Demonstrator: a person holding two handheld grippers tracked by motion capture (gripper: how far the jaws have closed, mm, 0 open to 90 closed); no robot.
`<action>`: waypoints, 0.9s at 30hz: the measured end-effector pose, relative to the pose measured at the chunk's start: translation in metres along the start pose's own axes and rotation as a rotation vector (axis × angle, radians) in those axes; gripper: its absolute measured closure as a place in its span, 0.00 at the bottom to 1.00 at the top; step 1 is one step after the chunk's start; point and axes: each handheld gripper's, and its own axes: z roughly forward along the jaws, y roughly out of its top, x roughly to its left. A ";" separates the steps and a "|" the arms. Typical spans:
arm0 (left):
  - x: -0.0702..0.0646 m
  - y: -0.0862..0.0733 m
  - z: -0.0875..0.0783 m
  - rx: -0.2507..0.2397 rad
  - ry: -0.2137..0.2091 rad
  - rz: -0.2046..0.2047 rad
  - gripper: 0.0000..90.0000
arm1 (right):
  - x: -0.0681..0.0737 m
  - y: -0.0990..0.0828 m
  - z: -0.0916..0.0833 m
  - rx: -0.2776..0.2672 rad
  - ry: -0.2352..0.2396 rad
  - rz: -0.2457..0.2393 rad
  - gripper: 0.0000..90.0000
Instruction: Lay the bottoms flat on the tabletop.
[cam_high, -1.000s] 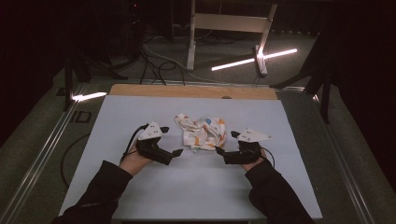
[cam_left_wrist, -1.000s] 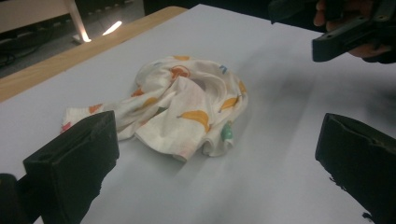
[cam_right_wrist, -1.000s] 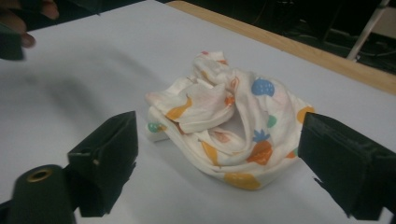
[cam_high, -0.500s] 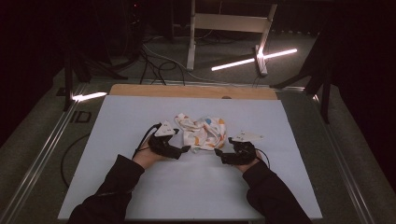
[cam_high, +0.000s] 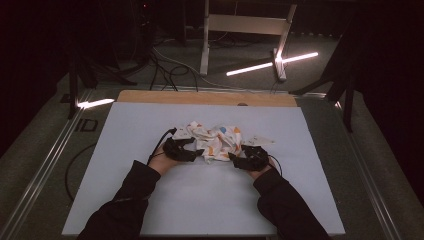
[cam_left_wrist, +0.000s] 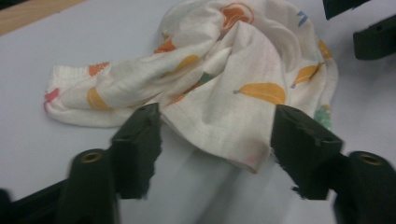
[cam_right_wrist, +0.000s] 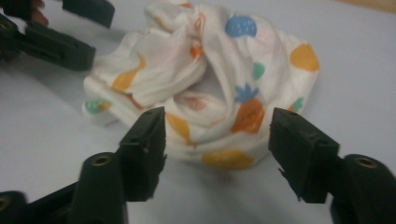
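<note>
White printed cloth (cam_high: 212, 141) lies bunched mid-table (cam_high: 150, 200); we've brought left gripper (cam_left_wrist: 215, 140) and right gripper (cam_right_wrist: 217, 149) down to its near edges since a second ago, jaws closing but apart, not clamped yet – grab looks imminent

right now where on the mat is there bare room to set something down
Free: the white mat between the crumpled printed cloth and the wooden strip, both side margins, and the near part between the sleeves. Crowded: mid-mat, where the left gripper and right gripper flank the cloth.
</note>
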 end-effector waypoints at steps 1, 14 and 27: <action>0.000 0.002 0.005 0.018 -0.009 0.001 0.44 | 0.000 0.004 0.003 0.009 -0.001 0.001 0.44; -0.006 0.007 0.021 0.112 -0.039 0.050 0.91 | -0.001 0.010 0.026 0.120 -0.069 -0.022 0.75; -0.028 0.005 -0.011 0.118 -0.068 0.092 0.96 | 0.011 0.016 0.004 0.072 -0.012 -0.108 0.99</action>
